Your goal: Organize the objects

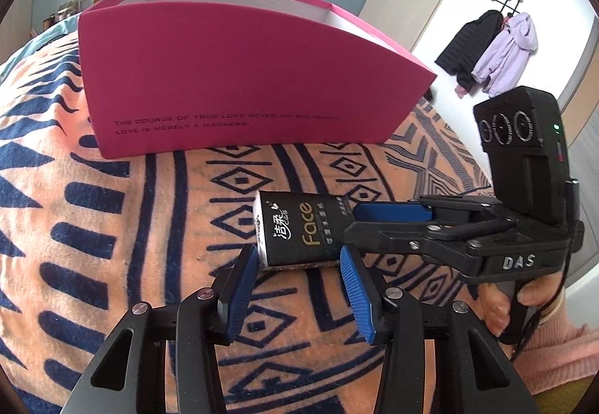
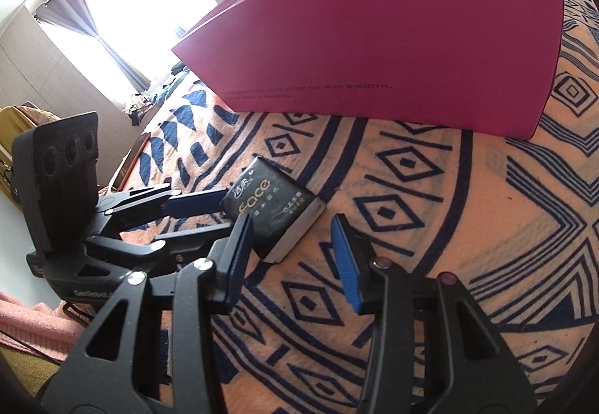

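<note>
Straddling the pack [image 1: 290, 230] at centre frame, the left claw [image 1: 299, 256] in the left wrist view had its pads either side of the pack's near end, whether pressing I could not tell. The right claw [image 1: 346, 226] reached in from the right, pads at the pack's right end. The box [image 1: 243, 76] stood behind, upper centre, on the bed [image 1: 93, 226].

In the right wrist view the right claw [image 2: 292, 238] looked spread, its left pad beside the pack [image 2: 275, 209], the right pad apart. The left claw [image 2: 221, 211] met the pack's left end. A good grasp probably needs one claw square across the pack.
</note>
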